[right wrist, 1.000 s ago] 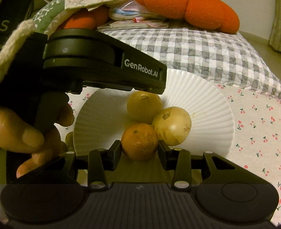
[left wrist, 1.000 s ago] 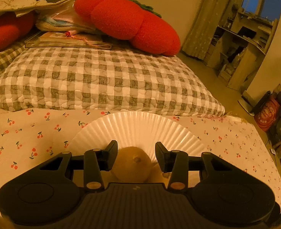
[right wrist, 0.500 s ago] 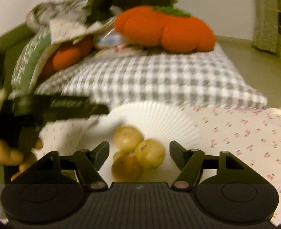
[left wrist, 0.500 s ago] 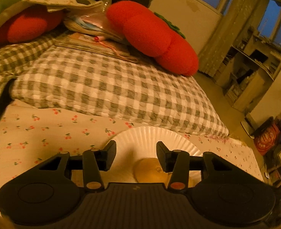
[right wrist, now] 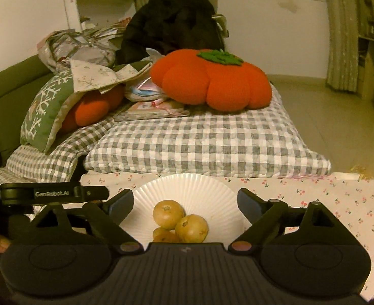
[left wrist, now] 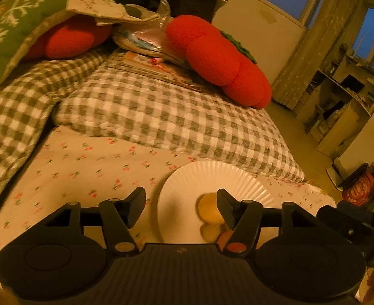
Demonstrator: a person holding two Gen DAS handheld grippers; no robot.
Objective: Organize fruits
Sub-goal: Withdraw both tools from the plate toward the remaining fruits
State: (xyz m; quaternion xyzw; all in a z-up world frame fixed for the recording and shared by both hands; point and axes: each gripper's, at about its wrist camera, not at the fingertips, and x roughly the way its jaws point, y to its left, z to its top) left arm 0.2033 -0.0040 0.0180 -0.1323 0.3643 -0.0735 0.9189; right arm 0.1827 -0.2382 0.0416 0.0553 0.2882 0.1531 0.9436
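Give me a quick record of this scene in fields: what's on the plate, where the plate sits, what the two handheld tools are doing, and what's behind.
Plate: white fluted plate on a cherry-print cloth
Fruit: three round fruits clustered, touching, on the plate's near side
Left gripper: jaws opening, nothing between them; plate lies beyond, to its right
Right gripper: jaws opening, spread wide, raised over the fruit, gripping none
Behind: checked quilt, orange pumpkin cushion
Task state: fruit gathered on plate
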